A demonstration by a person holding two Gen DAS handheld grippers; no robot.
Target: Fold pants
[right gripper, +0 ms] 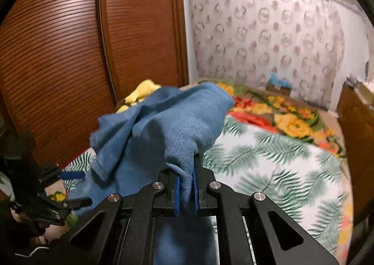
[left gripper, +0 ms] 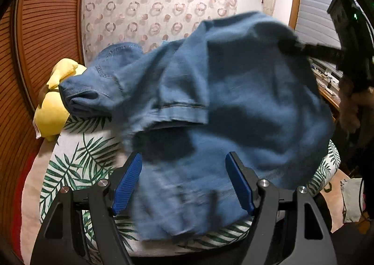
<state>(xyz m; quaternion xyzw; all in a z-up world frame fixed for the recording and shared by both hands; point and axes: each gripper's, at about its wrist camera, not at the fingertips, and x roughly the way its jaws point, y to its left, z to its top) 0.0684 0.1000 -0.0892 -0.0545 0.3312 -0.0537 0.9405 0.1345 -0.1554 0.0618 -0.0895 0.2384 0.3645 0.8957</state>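
One yellow plush point(left gripper: 55, 106) lies behind lifted pants point(left gripper: 210, 101).

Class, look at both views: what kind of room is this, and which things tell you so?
Most likely a bedroom. A bed with a palm-leaf cover, a slatted wooden wardrobe beside it, and a curtain behind point to that.

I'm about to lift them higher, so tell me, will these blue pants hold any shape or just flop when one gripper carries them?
Probably floppy: the blue pants sag in loose folds from the shut right gripper. They likely drag rather than lift clear, since cloth trails onto the leaf-print bedspread between the open left gripper's fingers. The pinched bunch looks thick, so slipping seems unlikely.
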